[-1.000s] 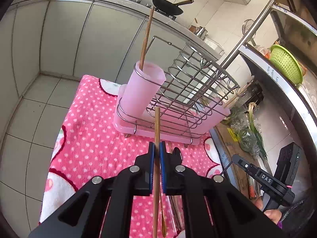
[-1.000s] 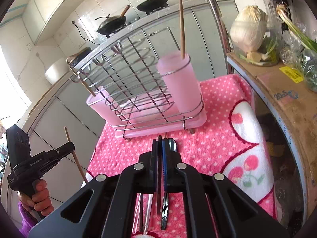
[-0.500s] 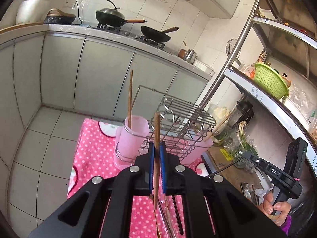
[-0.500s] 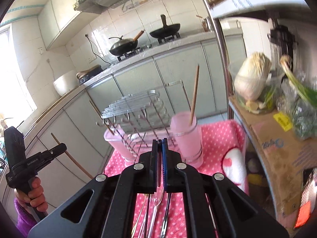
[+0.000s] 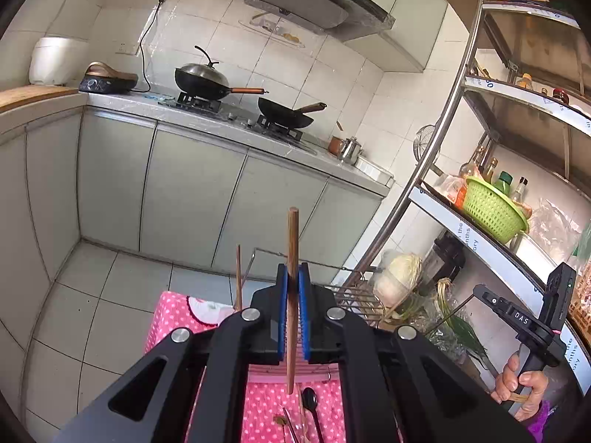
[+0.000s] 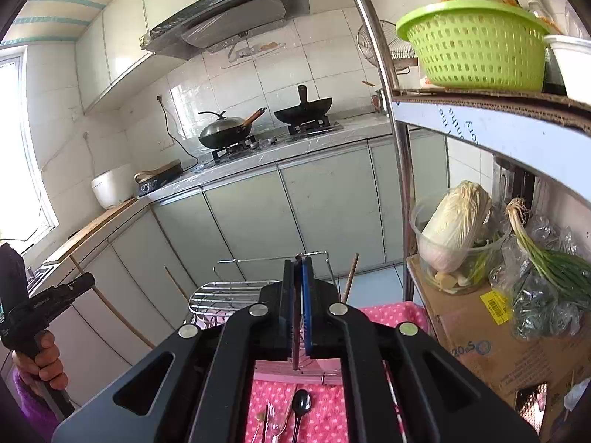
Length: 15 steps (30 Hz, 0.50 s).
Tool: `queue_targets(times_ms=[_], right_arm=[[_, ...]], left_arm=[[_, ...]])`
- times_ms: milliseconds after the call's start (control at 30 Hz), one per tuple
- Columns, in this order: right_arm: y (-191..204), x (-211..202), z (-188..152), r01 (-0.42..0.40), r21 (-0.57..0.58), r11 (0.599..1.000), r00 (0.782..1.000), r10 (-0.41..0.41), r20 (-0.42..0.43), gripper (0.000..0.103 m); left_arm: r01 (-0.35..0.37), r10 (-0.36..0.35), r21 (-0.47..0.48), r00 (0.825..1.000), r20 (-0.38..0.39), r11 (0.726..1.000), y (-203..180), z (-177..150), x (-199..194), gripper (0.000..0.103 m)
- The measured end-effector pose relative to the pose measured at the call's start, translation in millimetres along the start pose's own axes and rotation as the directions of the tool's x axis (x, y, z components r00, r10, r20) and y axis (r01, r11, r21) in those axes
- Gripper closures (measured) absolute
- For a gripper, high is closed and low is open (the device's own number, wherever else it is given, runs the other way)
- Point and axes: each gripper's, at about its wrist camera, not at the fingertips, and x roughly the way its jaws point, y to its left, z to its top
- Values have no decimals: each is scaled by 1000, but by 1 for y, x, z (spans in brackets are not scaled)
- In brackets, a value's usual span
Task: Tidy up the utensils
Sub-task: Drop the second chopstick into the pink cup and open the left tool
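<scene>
Kitchen cabinets fill the background. Left gripper has its jaws clamped mid-shaft on a wooden chopstick; right gripper pinches a thin dark utensil. Both look light, stiff and slippery, so a mid-shaft hold suits them.

White-tiled wall and grey-green cabinet fronts ahead of the tongs; steel shelving rack right; window left.

Matt wood chopstick, shiny wire metal rack, pink dotted cloth, glossy blk spoon.
</scene>
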Motion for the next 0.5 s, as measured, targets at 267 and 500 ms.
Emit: queue_targets(times_ms=[267, 500], right_arm=[[1, 32, 27, 51, -27, 998, 999, -51, 11, 99], [-8, 84, 14, 82, -43, 996, 993, -86, -76, 99]], left_arm=[[-48, 48, -2, 997, 53, 999, 6, 39, 17, 98], [-116, 112, 41, 991, 73, 992, 11, 44, 53, 98]])
